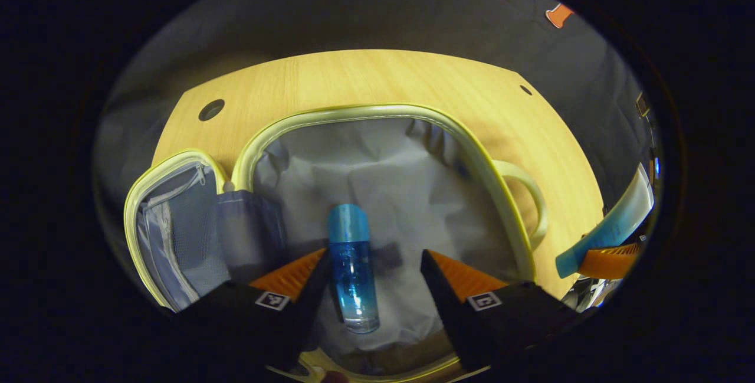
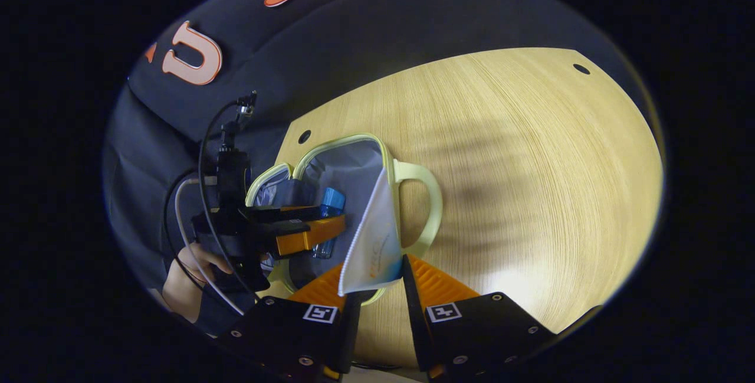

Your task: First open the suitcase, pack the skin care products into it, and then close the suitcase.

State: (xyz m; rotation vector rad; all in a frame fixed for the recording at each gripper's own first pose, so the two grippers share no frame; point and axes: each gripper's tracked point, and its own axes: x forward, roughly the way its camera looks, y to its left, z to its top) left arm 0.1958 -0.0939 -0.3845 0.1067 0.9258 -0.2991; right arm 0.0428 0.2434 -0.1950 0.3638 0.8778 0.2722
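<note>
The small suitcase (image 1: 365, 113) lies open on the table, pale yellow rim around a grey lining, its lid (image 1: 171, 235) folded out to the left. A blue bottle (image 1: 353, 265) lies on the lining between the fingers of my left gripper (image 1: 374, 256), close to the left finger; the jaws stand wide apart, open. My right gripper (image 2: 373, 277) is shut on a white tube with a blue end (image 2: 371, 241), held over the suitcase's near edge beside its handle (image 2: 433, 206). The tube (image 1: 613, 226) and a right gripper finger (image 1: 610, 260) also show in the left gripper view. The left gripper (image 2: 295, 229) and bottle (image 2: 330, 200) appear in the right gripper view.
The light wooden table (image 2: 531, 164) stretches wide to the right of the suitcase, with a cable hole (image 1: 211, 110) at its far left corner. A hand (image 2: 189, 271) holds the left gripper, with cables trailing above. The suitcase lid has a zipped mesh pocket.
</note>
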